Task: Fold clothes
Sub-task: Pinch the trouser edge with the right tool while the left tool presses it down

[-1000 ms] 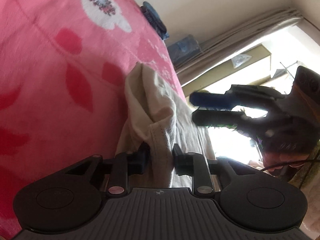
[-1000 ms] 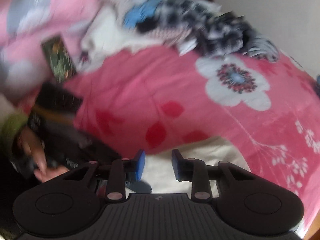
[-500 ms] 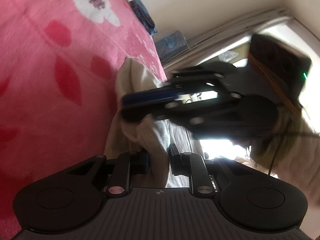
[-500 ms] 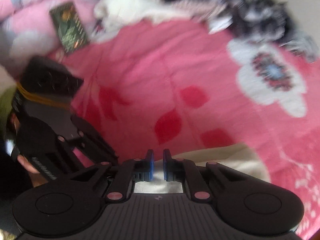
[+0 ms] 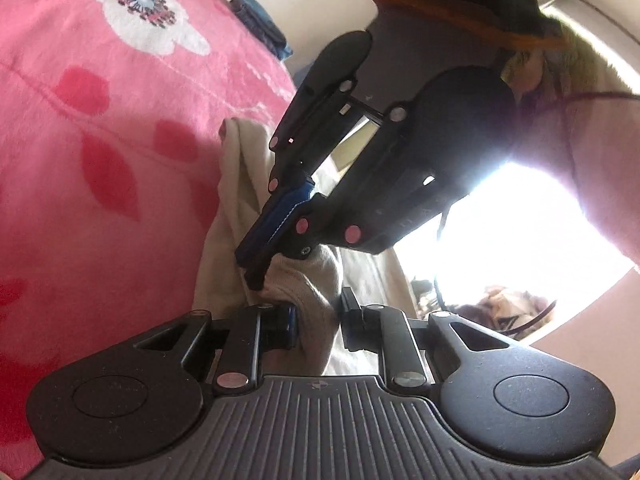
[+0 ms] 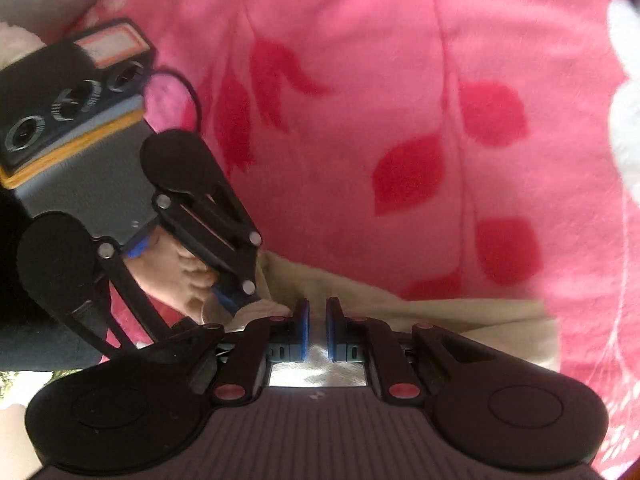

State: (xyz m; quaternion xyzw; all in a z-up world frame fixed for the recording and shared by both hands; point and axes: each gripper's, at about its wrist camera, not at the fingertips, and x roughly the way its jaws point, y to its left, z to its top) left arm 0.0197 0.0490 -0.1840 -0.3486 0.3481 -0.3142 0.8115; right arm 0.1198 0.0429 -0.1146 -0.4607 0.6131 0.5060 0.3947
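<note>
Cream garment (image 5: 316, 284) (one), two claws gripping

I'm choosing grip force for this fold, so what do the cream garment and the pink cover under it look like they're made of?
The cream garment looks like a soft cotton-type knit, matte; it bunches in rounded folds and shows a stitched hem. The pink cover looks like plush fleece, going by its fuzzy nap and soft-edged printed red leaves. Exact fibres cannot be told.

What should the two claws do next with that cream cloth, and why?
Probably draw the right gripper sideways from the left gripper, stretching the cream garment. Both pinch the same bunched edge, side by side; the right's jaws just closed on it.
</note>
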